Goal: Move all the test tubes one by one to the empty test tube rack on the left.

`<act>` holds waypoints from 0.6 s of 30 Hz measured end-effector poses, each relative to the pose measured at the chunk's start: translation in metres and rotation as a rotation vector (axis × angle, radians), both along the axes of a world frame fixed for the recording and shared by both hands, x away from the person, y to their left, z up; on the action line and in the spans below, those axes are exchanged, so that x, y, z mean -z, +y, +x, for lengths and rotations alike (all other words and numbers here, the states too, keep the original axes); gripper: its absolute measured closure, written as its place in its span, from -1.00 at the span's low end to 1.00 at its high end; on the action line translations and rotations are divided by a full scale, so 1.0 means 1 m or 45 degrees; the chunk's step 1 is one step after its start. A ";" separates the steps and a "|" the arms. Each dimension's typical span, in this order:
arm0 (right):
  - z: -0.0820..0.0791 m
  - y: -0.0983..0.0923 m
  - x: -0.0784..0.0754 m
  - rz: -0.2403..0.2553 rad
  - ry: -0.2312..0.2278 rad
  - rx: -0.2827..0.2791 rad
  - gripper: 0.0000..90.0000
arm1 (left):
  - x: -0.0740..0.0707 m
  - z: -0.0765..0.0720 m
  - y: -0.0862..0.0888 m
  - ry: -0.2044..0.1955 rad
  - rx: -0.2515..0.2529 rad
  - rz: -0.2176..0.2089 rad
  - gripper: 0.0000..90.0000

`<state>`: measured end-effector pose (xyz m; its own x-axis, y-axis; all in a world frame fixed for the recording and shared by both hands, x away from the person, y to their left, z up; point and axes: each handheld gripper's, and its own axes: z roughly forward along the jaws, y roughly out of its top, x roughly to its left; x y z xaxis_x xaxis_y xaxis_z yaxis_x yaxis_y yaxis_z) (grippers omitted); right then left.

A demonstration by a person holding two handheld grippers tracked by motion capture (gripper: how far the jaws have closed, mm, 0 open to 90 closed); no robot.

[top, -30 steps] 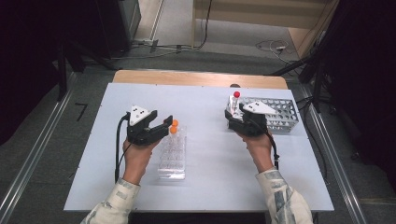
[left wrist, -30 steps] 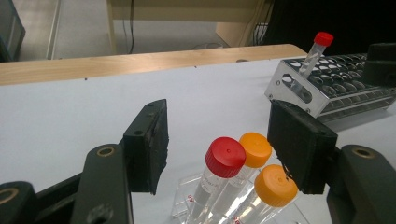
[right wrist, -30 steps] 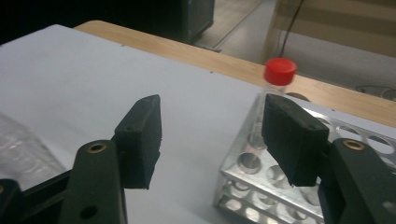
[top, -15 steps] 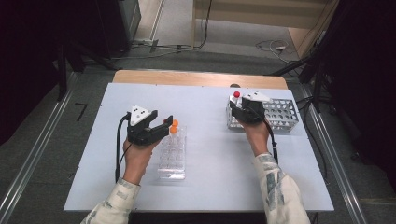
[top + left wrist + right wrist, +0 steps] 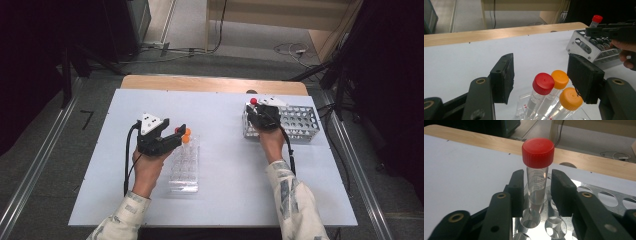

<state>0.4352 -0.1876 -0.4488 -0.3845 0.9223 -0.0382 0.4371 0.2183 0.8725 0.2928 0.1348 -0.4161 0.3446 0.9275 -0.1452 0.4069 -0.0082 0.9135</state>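
Up at the metal rack (image 5: 300,121), the right gripper (image 5: 536,190) has its jaws around a red-capped tube (image 5: 537,170) standing in a corner hole, narrow gaps either side. Meanwhile the left gripper (image 5: 540,77) hangs released over three capped tubes (image 5: 551,86) in a clear stand (image 5: 185,167).

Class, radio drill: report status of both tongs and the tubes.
Left tongs open above clear rack's capped tubes. Right tongs around red-capped tube in metal rack, grip unclear. Nothing obstructing.

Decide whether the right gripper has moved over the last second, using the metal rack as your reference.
Yes. The right gripper has shifted away from the person, over the metal rack at its left end, lowering the red-capped tube.
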 end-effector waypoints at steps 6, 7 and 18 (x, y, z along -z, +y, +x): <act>0.000 0.000 0.000 0.004 -0.004 0.002 0.57 | 0.000 0.000 0.000 0.003 0.001 0.006 -0.13; 0.000 0.000 -0.001 0.003 -0.006 0.001 0.57 | 0.000 0.000 0.000 0.001 0.001 0.003 -0.13; -0.008 -0.006 -0.041 0.050 -0.114 -0.009 0.57 | -0.003 -0.002 0.002 -0.013 -0.002 -0.019 -0.17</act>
<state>0.4270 -0.1937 -0.4076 -0.3878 0.9210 -0.0363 0.3556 0.1858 0.9160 0.2904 0.1366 -0.4127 0.3446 0.9257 -0.1557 0.3977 0.0062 0.9175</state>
